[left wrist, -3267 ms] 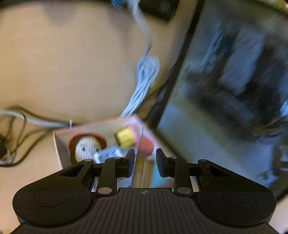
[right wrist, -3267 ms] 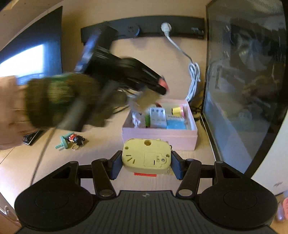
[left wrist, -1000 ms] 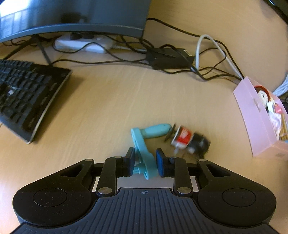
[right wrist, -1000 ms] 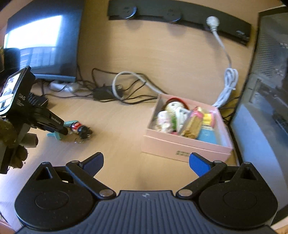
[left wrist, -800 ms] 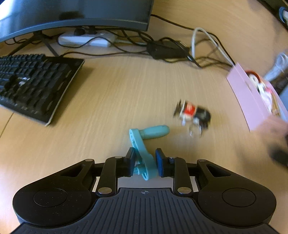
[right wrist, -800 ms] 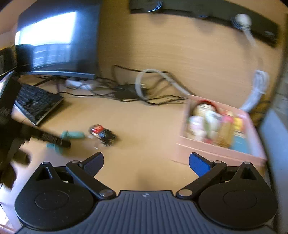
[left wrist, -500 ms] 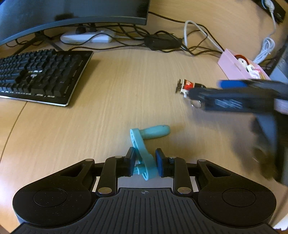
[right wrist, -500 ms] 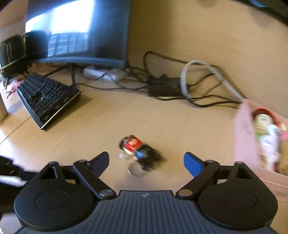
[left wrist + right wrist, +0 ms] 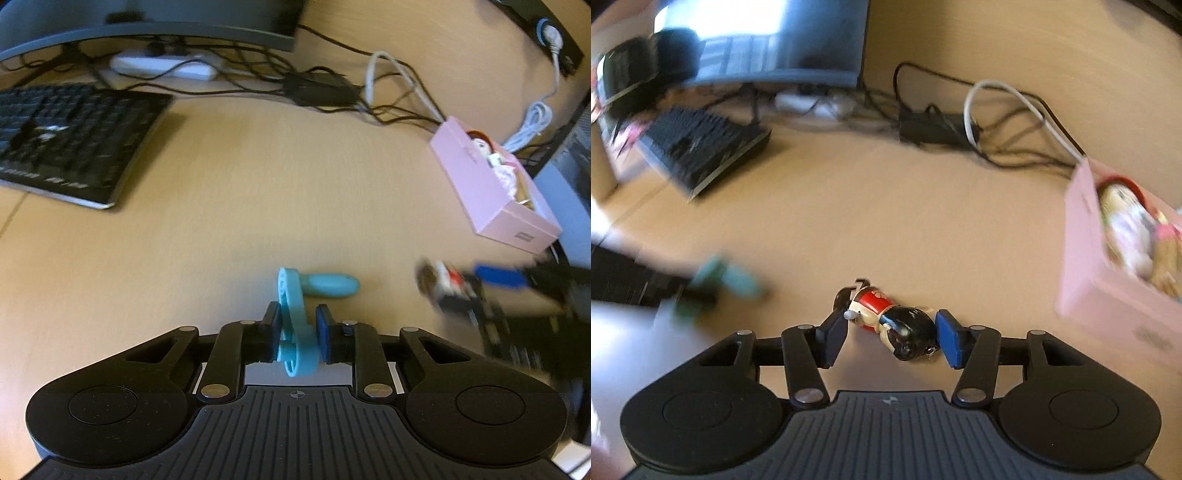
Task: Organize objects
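My left gripper is shut on a teal crank-shaped toy and holds it above the desk; the toy's handle sticks out to the right. My right gripper is partly closed around a red, white and black wind-up toy lying on the desk; both pads sit right at its ends. The same toy and right gripper appear blurred in the left wrist view. A pink box holding a doll and several small items stands at the right; it also shows in the right wrist view.
A black keyboard lies at the left under a monitor. A power strip, a black adapter and tangled cables run along the back of the wooden desk. A dark panel stands behind the box.
My right gripper came down over the wind-up toy and its jaws narrowed around it. My left gripper kept its grip on the teal crank toy and lifted it away.
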Motion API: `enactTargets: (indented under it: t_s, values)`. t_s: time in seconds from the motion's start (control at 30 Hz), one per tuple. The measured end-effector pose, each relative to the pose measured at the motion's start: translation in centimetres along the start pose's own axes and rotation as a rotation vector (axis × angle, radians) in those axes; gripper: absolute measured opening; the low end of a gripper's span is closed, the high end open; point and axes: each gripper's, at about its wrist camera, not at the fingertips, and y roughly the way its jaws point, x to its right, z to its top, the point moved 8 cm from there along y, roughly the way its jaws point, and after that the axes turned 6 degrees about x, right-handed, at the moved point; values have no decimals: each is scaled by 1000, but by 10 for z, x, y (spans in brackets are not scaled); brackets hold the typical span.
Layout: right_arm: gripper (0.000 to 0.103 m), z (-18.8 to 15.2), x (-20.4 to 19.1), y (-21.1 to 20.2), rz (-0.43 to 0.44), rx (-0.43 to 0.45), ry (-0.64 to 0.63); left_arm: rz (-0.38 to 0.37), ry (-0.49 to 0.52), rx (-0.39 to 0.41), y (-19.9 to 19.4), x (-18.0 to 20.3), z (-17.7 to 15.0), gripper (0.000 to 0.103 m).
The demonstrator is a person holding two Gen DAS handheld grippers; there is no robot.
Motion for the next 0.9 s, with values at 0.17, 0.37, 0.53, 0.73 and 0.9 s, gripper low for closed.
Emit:
enactTargets:
  t_s: [0.17, 0.37, 0.53, 0.73, 0.9]
  values:
    - [84, -46, 23, -41, -202, -5, -153, -51, 46, -8, 18, 37, 4, 23]
    - [87, -66, 53, -73, -216, -4, 86, -36, 126, -8, 27, 64, 2, 22]
    - [88, -64, 38, -70, -191, 34, 16, -36, 130, -13, 27, 64, 2, 21]
    - [80, -55, 21, -51, -101, 3, 40, -30, 126, -11, 23, 61, -1, 20]
    - [80, -39, -1, -55, 59, 50, 70, -17, 125, -11, 20, 59, -4, 20]
